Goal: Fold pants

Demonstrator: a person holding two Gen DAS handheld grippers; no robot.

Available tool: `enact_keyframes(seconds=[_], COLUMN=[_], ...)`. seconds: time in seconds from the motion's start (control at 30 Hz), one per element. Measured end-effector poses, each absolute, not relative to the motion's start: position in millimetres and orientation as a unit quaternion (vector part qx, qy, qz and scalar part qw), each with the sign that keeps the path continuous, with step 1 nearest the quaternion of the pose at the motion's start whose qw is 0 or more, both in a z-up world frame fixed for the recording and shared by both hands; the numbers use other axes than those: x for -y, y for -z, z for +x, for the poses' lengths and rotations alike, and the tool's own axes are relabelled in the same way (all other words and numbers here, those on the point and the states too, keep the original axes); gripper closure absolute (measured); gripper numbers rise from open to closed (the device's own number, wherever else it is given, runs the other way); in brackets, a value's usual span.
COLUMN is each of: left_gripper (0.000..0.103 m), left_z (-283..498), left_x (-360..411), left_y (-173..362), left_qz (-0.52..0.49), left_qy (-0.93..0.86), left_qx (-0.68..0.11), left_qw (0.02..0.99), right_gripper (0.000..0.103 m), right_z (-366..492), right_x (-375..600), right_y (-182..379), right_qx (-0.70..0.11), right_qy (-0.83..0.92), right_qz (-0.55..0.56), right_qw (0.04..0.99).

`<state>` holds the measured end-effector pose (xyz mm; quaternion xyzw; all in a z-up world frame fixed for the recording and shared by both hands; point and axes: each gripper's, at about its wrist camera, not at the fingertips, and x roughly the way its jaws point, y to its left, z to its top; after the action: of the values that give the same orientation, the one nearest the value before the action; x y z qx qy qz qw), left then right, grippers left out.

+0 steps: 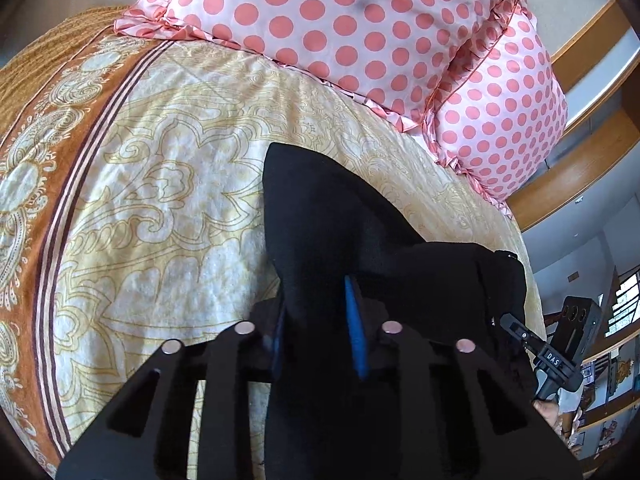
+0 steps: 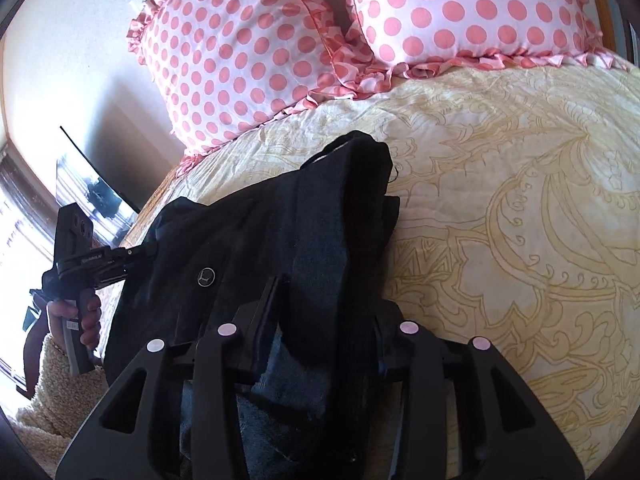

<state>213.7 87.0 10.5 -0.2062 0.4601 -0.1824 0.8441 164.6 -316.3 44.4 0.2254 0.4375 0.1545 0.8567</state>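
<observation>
Left gripper (image 1: 320,344) pinched on black pants (image 1: 320,216), right gripper (image 2: 316,320) straddling the same cloth, pad contact unclear — both over a cream paisley bedspread (image 1: 160,208), polka-dot pillows (image 1: 340,20) behind, wooden headboard (image 1: 576,164) beyond.

Patterned bed (image 1: 160,200); dark pants (image 2: 320,220), two dotted pillows (image 1: 320,28) on it

The pants (image 2: 304,232) lie bunched on the bed (image 2: 520,220). Two pillows (image 2: 248,60) sit behind the pants on that bed, side by side and touching.
</observation>
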Motion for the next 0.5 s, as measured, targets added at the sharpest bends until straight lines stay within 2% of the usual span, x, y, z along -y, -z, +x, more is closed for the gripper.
enact_keyframes(seconds=[0.03,0.07,0.17,0.5], left_gripper=[0.092,0.093,0.094,0.095], left_z=[212.2,211.0,206.7,220.1], left_x=[-88.3,-88.1,-82.9,-83.0], left_y=[-11.9,-14.1,-23.1,-62.0], left_qz=[-0.207,-0.205,-0.183,-0.179], left_qy=[0.184,0.186,0.184,0.184], left_qx=[-0.456,-0.453,-0.44,-0.381], left_qw=[0.846,0.848,0.86,0.889], right_gripper=[0.067,0.073,0.081,0.087], right_z=[163.8,162.2,159.9,195.1], right_x=[316.5,315.4,312.0,308.2], right_y=[-44.9,-46.9,-56.3,-86.5], right_qx=[-0.435,-0.431,-0.419,-0.386], right_qy=[-0.158,-0.163,-0.167,-0.182], right_qz=[0.229,0.229,0.226,0.223], right_qw=[0.856,0.857,0.863,0.877])
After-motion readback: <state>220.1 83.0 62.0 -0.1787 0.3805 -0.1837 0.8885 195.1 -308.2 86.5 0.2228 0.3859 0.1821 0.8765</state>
